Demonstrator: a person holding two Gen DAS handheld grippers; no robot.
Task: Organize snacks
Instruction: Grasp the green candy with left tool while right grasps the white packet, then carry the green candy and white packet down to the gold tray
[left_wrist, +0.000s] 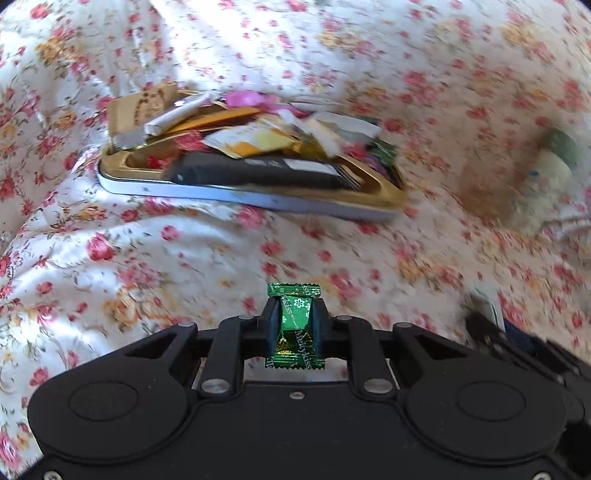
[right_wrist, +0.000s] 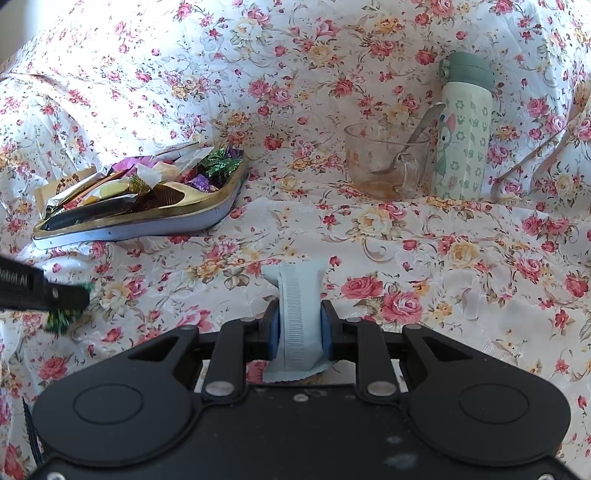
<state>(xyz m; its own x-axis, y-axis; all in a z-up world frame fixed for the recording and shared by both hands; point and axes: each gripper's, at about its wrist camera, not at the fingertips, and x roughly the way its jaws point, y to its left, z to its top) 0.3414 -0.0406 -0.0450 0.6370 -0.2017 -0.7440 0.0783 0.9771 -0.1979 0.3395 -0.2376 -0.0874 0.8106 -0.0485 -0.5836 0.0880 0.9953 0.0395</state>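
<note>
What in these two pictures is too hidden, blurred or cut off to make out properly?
- Left wrist view: the bottle and glass mug are smeared by motion blur.
- Right wrist view: the left gripper is cut by the left edge; its green candy is mostly covered.
- Pale blue packet in the right gripper: no print visible.
- Tin: bottom buried under wrappers.

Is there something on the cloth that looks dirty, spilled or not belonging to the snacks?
Yes. The glass mug beside the green bottle is used: brown residue sits at its bottom and a spoon leans inside. Nothing has spilled on the floral cloth. The snack tin is overfull, with wrappers sticking over its rim.
</note>
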